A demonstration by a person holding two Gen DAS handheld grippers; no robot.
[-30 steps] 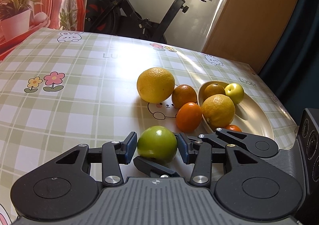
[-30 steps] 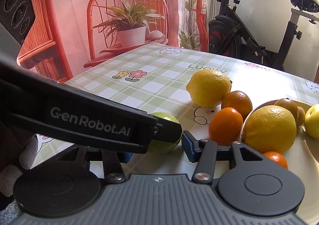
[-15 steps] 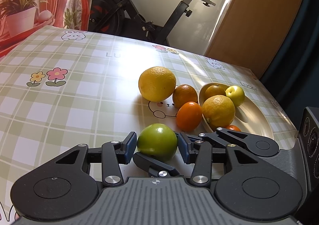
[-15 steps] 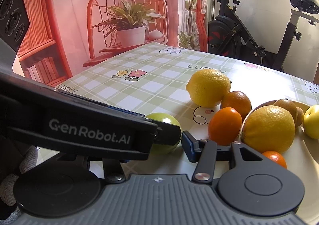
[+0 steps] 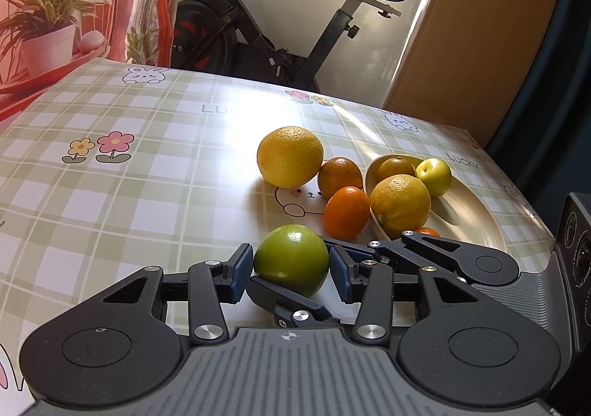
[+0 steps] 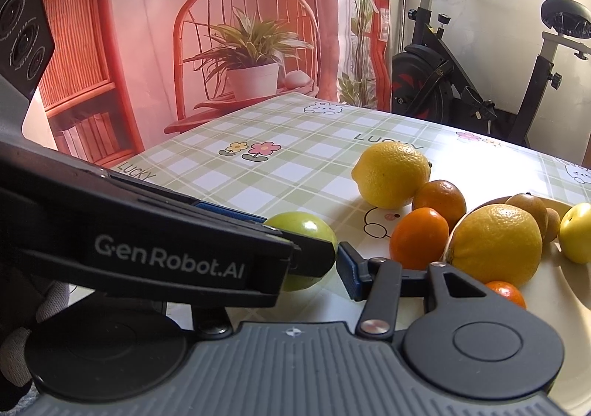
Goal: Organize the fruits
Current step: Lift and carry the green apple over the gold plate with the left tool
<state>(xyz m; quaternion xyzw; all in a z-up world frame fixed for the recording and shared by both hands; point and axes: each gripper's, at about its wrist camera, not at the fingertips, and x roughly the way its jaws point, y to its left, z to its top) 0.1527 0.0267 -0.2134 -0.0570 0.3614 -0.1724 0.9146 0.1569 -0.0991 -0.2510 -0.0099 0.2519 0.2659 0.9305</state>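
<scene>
Two grippers meet on one apple [image 5: 291, 259] at the near edge of the table [image 5: 110, 213]. My left gripper [image 5: 291, 272] has a blue pad against each flank of it, so that claw is clamped on the apple. I cannot tell whether the apple rests on the cloth or hangs just clear of it. My right gripper [image 6: 291, 275] comes in from the right. In the left view one of its fingers [image 5: 288, 305] passes low across the near side of the apple and the other runs behind my left claw's right pad. In the right view the left gripper's body hides one finger, so I cannot tell if the right claw is pressing or slack.

Further right and beyond, a big lemon [image 5: 290, 155] sits on the cloth, touching a dull orange [image 5: 340, 176]. A bright orange [image 5: 347, 211] lies just in front of that one, against the dish [image 5: 480, 216]. Inside the dish are a second lemon [image 5: 400, 202], a brownish fruit [image 5: 397, 167] behind it, a small yellow-green fruit [image 5: 434, 176] to the right, and a little tangerine [image 5: 426, 231] half hidden by the right gripper.
</scene>
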